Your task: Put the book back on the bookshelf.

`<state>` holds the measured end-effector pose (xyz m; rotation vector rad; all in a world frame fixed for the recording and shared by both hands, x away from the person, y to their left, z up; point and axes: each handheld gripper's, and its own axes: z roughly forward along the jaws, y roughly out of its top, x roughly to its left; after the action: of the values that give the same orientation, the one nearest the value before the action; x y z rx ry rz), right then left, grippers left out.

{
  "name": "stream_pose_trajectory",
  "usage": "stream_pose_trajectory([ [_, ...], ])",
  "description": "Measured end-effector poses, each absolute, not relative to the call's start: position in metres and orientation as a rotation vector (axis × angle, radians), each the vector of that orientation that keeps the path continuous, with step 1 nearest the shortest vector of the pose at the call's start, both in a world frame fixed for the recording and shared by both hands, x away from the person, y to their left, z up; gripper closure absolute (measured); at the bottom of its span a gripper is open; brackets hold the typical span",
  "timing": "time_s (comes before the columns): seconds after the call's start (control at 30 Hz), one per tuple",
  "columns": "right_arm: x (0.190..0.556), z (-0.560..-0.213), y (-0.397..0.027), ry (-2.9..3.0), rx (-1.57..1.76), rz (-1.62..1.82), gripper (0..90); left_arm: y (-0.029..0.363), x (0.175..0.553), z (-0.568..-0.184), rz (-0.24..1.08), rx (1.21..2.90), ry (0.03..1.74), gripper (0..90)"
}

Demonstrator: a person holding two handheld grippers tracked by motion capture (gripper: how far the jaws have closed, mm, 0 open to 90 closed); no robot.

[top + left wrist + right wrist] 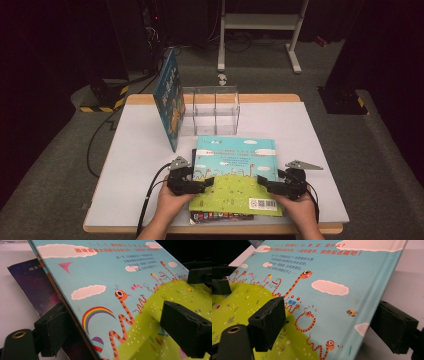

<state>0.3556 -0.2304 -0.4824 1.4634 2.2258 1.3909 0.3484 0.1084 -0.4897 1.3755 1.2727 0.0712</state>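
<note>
A picture book [235, 165] with a sky-blue and green cover showing striped snakes lies at the table's near edge, on top of a dark book [220, 216]. My left gripper [207, 184] reaches in from the book's left edge. In the left gripper view, one jaw sits beside and below that edge and the other over the cover [105, 272], with a wide gap between them. My right gripper [262, 184] comes in from the right. Its jaws stand apart around the spine side of the cover [332, 265]. Neither clearly pinches the book.
Another blue book [169, 100] stands tilted against a clear acrylic divider rack [210, 110] at the back of the white table [135, 150]. The dark book [32, 285] pokes out to the left under the picture book. Cables trail off the table's left side.
</note>
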Motion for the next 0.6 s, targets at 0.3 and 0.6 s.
stream_pose_trajectory([
  [0.3, 0.351, -0.475, -0.228, 2.201, 1.432, 1.372, 15.6, 0.109, 0.345, -0.485, 0.1, 1.385, 1.247, 13.5],
  [0.6, 0.345, -0.465, -0.226, 2.168, 1.392, 1.362, 17.9, 0.11, 0.34, -0.478, 0.138, 1.367, 1.224, 17.2],
])
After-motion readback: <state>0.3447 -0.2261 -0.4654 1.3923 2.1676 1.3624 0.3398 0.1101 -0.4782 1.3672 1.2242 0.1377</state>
